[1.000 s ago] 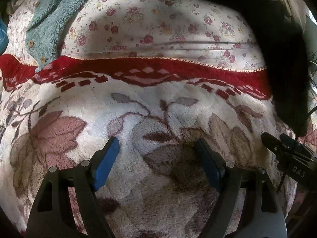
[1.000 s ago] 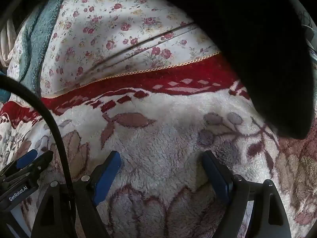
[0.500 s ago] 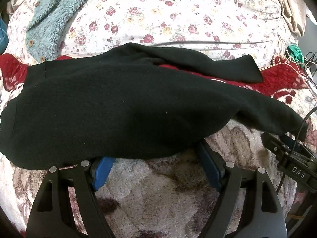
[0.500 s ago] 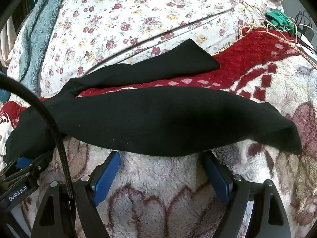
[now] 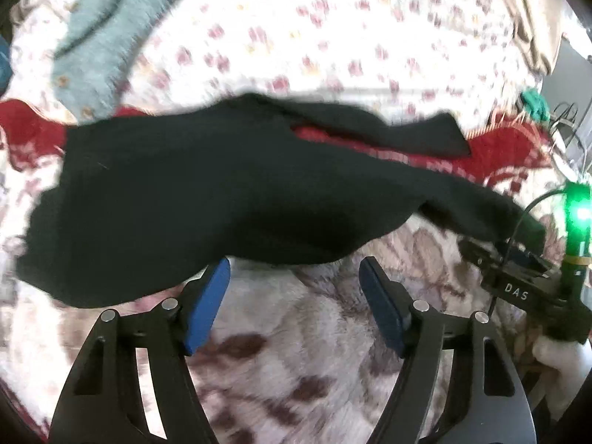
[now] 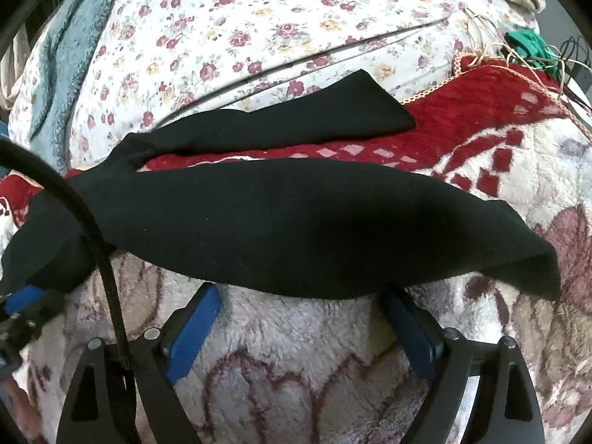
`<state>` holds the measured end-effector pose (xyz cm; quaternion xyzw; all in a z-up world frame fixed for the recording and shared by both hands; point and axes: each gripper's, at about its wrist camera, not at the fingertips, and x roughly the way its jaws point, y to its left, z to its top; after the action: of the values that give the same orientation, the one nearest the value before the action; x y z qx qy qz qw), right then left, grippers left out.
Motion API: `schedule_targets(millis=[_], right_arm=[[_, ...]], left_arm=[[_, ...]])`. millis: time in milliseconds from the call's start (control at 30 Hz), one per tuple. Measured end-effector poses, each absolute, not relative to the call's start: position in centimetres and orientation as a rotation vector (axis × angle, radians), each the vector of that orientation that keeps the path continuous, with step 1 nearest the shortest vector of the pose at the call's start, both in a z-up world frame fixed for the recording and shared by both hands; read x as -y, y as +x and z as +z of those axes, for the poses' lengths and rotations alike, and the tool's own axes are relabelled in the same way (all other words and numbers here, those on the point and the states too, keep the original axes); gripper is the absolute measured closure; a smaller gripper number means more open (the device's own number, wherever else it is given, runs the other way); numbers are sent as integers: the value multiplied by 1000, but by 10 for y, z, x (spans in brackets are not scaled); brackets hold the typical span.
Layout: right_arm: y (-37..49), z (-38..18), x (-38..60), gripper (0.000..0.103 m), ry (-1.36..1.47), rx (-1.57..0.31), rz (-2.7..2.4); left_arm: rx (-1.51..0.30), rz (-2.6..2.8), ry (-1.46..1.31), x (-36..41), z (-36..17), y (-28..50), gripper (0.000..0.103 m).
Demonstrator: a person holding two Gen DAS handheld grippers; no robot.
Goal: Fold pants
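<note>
Black pants (image 5: 222, 199) lie spread across the bed, waist end to the left and two legs running right; they also show in the right wrist view (image 6: 296, 222). My left gripper (image 5: 294, 281) is open and empty, just short of the pants' near edge. My right gripper (image 6: 299, 314) is open and empty, its blue fingertips (image 6: 196, 318) partly under the near leg's edge. The right gripper's body (image 5: 518, 288) shows at the left wrist view's right edge.
A fleece blanket (image 6: 296, 362) with leaf pattern and a red band (image 6: 481, 118) covers the near bed. Beyond lies a floral sheet (image 6: 259, 18). A teal fleece garment (image 5: 107, 33) lies far left. Green item and cables (image 6: 525, 44) sit far right.
The pants dropped from the upper right onto the blanket and now lie spread. The left view has shifted slightly and is blurred. Both grippers stay open.
</note>
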<state>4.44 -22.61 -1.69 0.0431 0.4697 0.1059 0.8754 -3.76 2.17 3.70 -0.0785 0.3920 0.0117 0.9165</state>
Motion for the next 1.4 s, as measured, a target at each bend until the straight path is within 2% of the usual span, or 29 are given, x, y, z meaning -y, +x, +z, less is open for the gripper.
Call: schedule_targets(millis=[67, 100, 200, 467, 600, 1000, 1167, 1400], right_arm=[[36, -9, 232, 26, 122, -968, 253], [30, -6, 235, 28, 149, -954, 268], [10, 10, 236, 28, 214, -910, 295], [-28, 56, 212, 28, 173, -776, 346], [-34, 64, 206, 28, 169, -767, 352], [-31, 52, 203, 28, 237, -814, 385], [-26, 37, 216, 28, 298, -843, 375], [-5, 1, 243, 28, 544, -909, 392]], left_arm=[[-782, 84, -98, -24, 54, -47, 29], [-761, 91, -96, -26, 60, -53, 29], [-811, 93, -47, -33, 75, -53, 29], [-786, 125, -52, -44, 91, -68, 29], [-783, 135, -48, -44, 95, -73, 29], [-833, 111, -176, -76, 88, -87, 29], [-877, 138, -341, -116, 72, -100, 29], [-868, 185, -591, -159, 32, -108, 29]])
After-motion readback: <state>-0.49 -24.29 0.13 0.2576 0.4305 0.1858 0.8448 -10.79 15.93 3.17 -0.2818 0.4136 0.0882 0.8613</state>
